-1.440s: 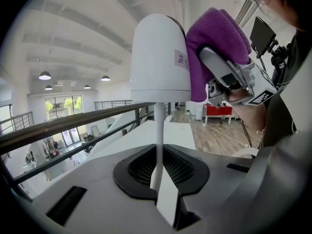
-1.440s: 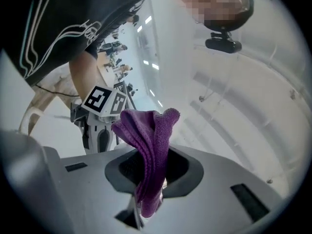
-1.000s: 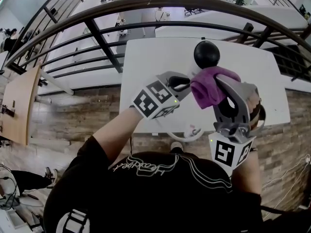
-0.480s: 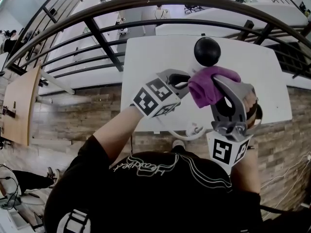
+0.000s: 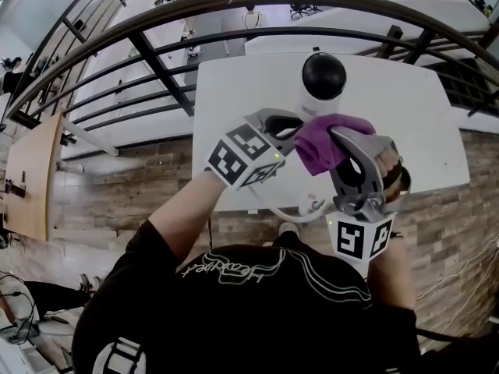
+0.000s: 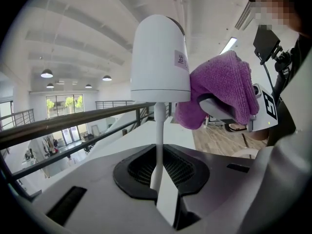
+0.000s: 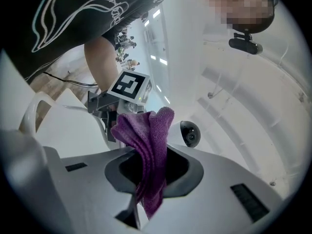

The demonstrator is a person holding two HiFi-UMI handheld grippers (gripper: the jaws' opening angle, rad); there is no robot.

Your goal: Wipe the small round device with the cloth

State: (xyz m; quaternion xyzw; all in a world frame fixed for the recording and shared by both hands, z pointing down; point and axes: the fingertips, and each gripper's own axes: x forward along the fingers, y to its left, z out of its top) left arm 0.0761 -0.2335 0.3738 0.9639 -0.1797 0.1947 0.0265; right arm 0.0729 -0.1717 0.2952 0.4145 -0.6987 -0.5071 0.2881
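R gripper [image 7: 141, 204] w/ cloth [image 7: 146, 150] has sunk a little since 1 s ago; L gripper [image 6: 163, 204] hasn't budged. L jaws are nearly together, pinching the thin white stem [image 6: 157, 140] of the device [image 5: 323, 76], which sits out over the table [image 5: 226, 100]. Purple cloth lies against the device's R side. R jaws are clamped on the cloth.
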